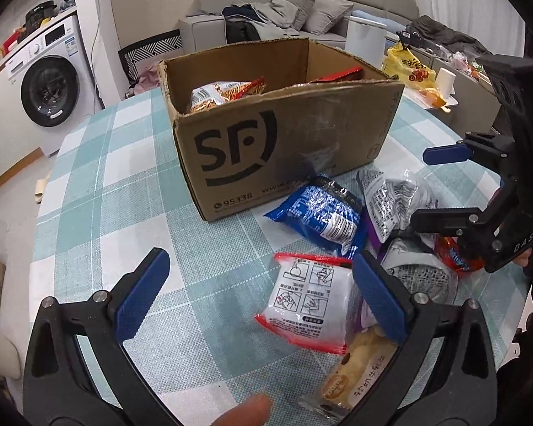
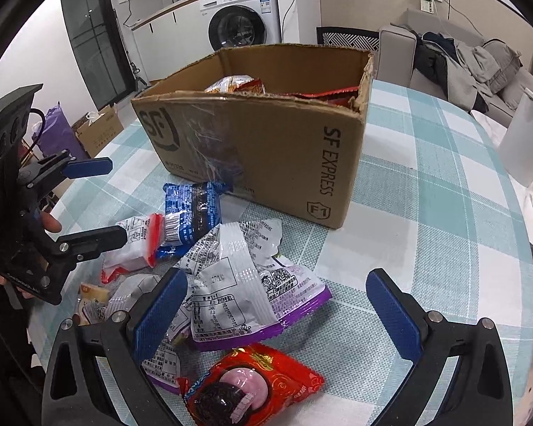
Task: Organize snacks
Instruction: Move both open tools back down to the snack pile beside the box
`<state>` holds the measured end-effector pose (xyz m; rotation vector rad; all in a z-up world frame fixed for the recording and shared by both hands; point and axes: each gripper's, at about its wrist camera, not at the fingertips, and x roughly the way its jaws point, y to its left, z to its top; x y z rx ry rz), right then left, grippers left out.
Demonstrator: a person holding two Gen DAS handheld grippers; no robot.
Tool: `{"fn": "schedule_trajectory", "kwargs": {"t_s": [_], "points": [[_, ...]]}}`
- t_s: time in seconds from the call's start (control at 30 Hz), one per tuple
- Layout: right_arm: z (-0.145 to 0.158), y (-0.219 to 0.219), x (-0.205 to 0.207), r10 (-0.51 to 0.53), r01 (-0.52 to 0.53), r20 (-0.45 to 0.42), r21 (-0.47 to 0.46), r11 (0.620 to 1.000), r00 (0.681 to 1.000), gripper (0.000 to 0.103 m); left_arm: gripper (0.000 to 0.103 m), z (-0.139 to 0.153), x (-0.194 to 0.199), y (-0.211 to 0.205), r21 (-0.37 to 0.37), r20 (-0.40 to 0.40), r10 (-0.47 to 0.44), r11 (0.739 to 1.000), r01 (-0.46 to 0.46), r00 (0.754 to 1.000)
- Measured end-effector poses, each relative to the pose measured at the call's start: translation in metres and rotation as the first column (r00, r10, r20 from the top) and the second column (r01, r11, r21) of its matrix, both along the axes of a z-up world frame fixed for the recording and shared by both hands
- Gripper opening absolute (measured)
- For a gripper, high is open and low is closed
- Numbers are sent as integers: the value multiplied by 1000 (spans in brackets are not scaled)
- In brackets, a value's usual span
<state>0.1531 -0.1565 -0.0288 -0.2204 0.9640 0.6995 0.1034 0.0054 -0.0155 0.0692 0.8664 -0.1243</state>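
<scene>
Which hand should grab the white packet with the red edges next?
Probably the left. The left gripper is open with the white red-edged packet lying between its fingers. The right gripper is open too, but sits over the purple-edged packets.

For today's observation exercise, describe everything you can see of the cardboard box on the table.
The cardboard box is brown corrugated card, printed with a black SF logo, "95338" and "SF EXPRESS". It stands upright on the checked tablecloth, open-topped, its rims ragged and torn. Clear tape glints on its front. Inside lie snack packets. A blue packet lies against its base. Neither gripper touches it.
</scene>
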Motion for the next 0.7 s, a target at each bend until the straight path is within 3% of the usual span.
{"fn": "schedule_trajectory", "kwargs": {"t_s": [0.47, 0.7], "points": [[-5, -6, 10, -49, 49, -12, -8, 999, 999, 103, 102, -10, -1, -6, -1, -46, -62, 998, 62, 997], [-10, -1, 7, -30, 30, -29, -6, 1000, 999, 102, 102, -19, 2, -6, 19, -78, -49, 999, 51, 996]]}}
